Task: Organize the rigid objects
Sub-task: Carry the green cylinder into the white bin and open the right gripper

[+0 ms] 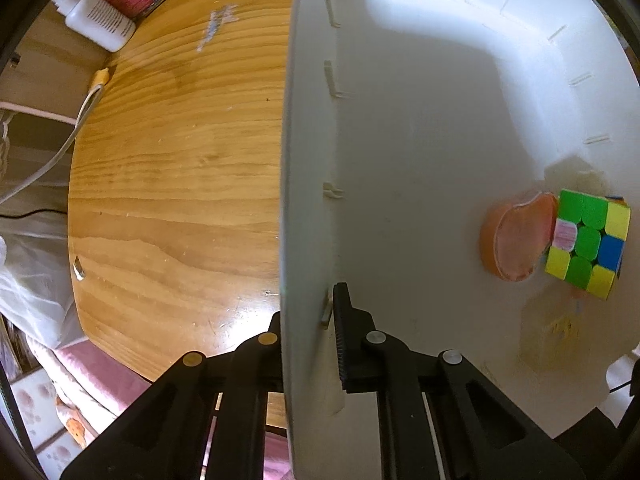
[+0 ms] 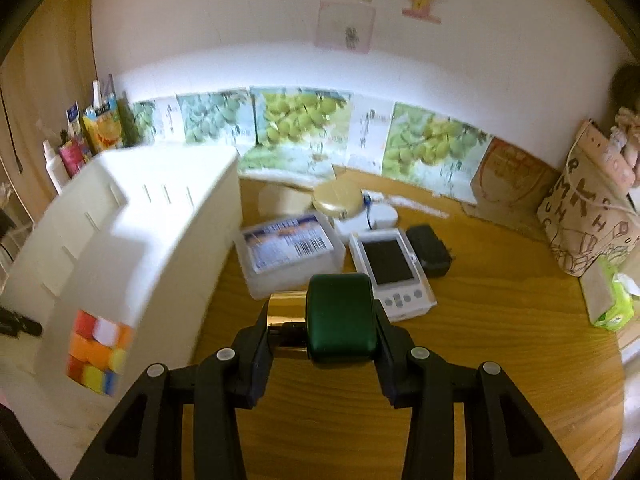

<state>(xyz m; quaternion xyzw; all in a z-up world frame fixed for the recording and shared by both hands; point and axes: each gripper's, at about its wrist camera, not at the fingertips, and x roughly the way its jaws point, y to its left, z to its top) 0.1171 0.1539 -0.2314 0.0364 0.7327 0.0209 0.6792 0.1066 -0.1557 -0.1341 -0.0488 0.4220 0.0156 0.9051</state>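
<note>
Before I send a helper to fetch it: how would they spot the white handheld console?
Start at the white bin on the wooden table. Right of it sits a clear barcode-labelled box; the white handheld console lies just beyond, dark-screened with buttons below, unlike the black charger beside it.

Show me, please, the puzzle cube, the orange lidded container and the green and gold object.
puzzle cube [image 1: 586,244], left wrist view, green centre tile.
orange lidded container [image 1: 516,240], left wrist view, its lid.
green and gold object [image 2: 342,318], right wrist view, green face.
</note>
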